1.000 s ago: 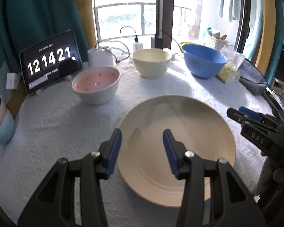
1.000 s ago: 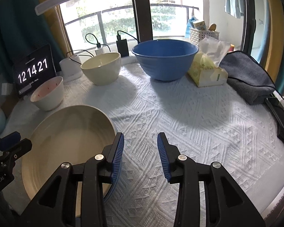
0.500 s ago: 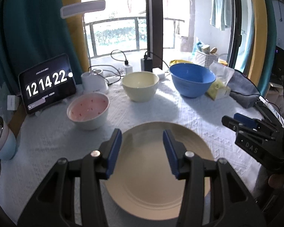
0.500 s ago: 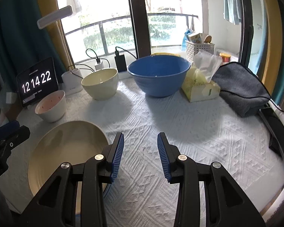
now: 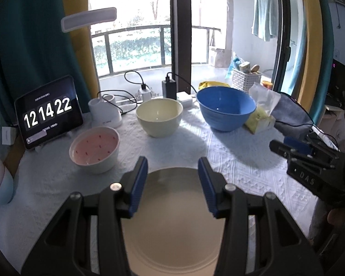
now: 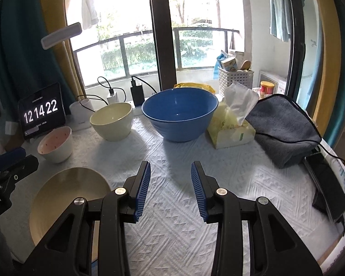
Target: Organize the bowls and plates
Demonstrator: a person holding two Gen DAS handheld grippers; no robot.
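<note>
1. I've pulled both grippers up and back since a second ago; the table view has widened, so I judge nothing is picked yet.
2. My left gripper [image 5: 172,184] and right gripper [image 6: 170,188] gape, holding nothing.
3. The beige plate [image 5: 172,225] lies below the left jaws; the pink bowl [image 5: 94,148], cream bowl [image 5: 159,119] and blue bowl [image 5: 226,108] look empty.

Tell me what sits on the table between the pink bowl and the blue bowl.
The cream bowl stands between the pink bowl and the blue bowl, touching neither. Both wrist views show it.
</note>
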